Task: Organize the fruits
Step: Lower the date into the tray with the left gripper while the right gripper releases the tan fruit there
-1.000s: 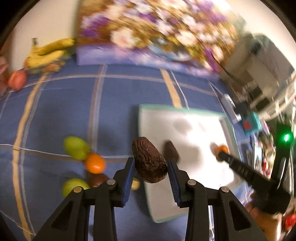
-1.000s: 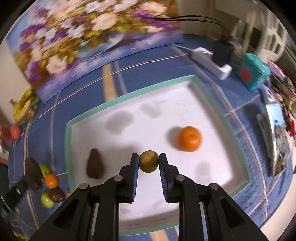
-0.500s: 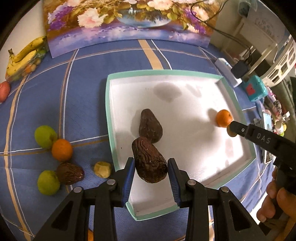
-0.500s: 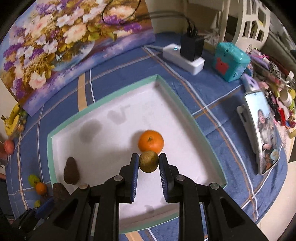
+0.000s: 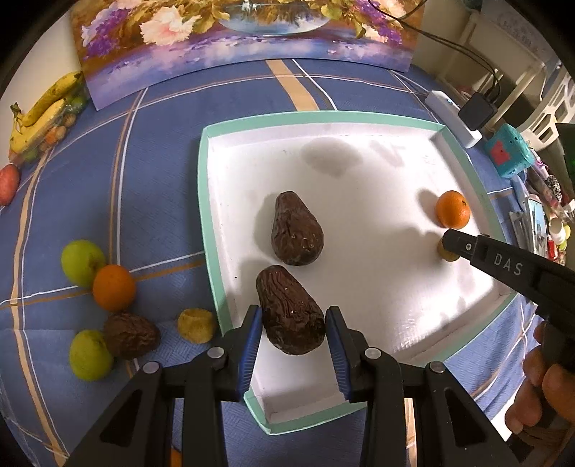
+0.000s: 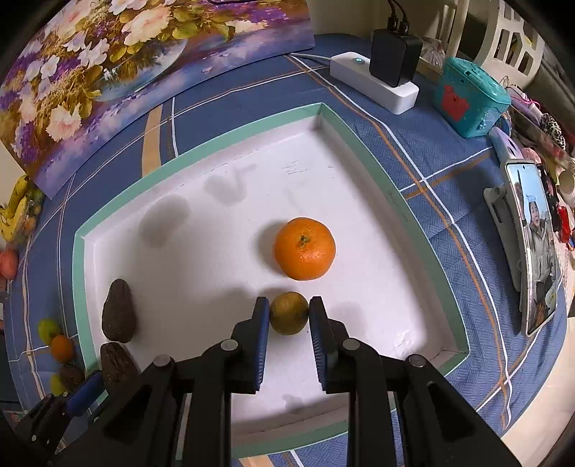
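Observation:
A white tray with a teal rim point(image 5: 205, 201) point(image 6: 77, 251) lies on the blue cloth. My left gripper point(image 5: 291, 318) is shut on a dark wrinkled avocado point(image 5: 289, 310) over the tray's near left edge, just in front of a second avocado point(image 5: 296, 230) point(image 6: 118, 312) lying in the tray. My right gripper point(image 6: 289, 310) is shut on a small olive-brown round fruit point(image 6: 289, 312) point(image 5: 445, 251) low over the tray, just in front of an orange point(image 6: 304, 248) point(image 5: 453, 209).
Left of the tray lie two green apples point(image 5: 82, 262), an orange point(image 5: 113, 287), a third avocado point(image 5: 131, 336) and a small yellow fruit point(image 5: 197, 325). Bananas point(image 5: 43, 107) and a flower painting point(image 5: 244, 32) stand behind. A power strip point(image 6: 373, 86), teal box point(image 6: 467, 97) and phone point(image 6: 535, 244) sit right.
Both grippers have moved in over the tray and lowered with their fruit. The right one now holds its fruit just in front of the orange, the left one just in front of the lying avocado.

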`<state>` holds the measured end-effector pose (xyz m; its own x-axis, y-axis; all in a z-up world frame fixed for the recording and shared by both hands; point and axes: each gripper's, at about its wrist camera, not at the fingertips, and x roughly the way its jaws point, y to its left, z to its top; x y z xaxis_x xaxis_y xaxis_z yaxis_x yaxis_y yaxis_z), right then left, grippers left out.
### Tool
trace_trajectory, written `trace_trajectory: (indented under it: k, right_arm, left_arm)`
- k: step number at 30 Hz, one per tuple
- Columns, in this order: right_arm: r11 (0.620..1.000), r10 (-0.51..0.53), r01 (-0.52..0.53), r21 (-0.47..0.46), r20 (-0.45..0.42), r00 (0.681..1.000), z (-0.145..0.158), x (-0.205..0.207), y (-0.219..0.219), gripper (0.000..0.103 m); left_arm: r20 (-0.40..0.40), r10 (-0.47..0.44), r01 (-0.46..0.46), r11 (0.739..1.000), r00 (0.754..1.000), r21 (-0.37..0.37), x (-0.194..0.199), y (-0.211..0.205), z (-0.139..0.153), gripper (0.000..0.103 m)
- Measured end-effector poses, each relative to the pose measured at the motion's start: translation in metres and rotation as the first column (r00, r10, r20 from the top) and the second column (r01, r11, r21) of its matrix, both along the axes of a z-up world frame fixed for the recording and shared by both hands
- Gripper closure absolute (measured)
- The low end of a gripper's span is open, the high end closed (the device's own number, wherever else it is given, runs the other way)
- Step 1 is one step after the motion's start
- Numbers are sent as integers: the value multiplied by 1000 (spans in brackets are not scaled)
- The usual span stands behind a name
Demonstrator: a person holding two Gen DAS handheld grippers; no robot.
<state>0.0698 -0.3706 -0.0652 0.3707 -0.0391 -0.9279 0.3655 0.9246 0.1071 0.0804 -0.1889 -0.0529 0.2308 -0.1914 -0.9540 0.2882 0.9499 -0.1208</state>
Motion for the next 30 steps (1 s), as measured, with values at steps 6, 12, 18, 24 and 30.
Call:
trace_trajectory:
  k: [6, 12, 18, 24, 30]
  right_arm:
    - [1000, 2, -2, -1, -3, 1000, 0, 1, 0, 79]
    - [1000, 6, -6, -1, 6, 1000, 4, 2, 1, 79]
    - [1000, 2, -1, -12, 34, 999, 17, 0, -1, 79]
    - [1000, -5, 6, -17, 77, 997, 32, -3, -2, 79]
    - [1000, 8, -6, -22, 99, 995, 41, -6, 2, 79]
  left_arm:
    - [-7, -2, 2, 1000, 1000, -3, 1, 1, 1, 64]
    - [5, -3, 3, 1000, 1000, -14, 1, 3, 8, 64]
    - [23, 2, -1, 999, 1000, -39, 1, 9, 20, 63]
    - [70, 24, -19, 997, 997, -74, 3, 19, 39, 63]
    - [84, 85, -78, 993, 993, -91, 10, 37, 45, 63]
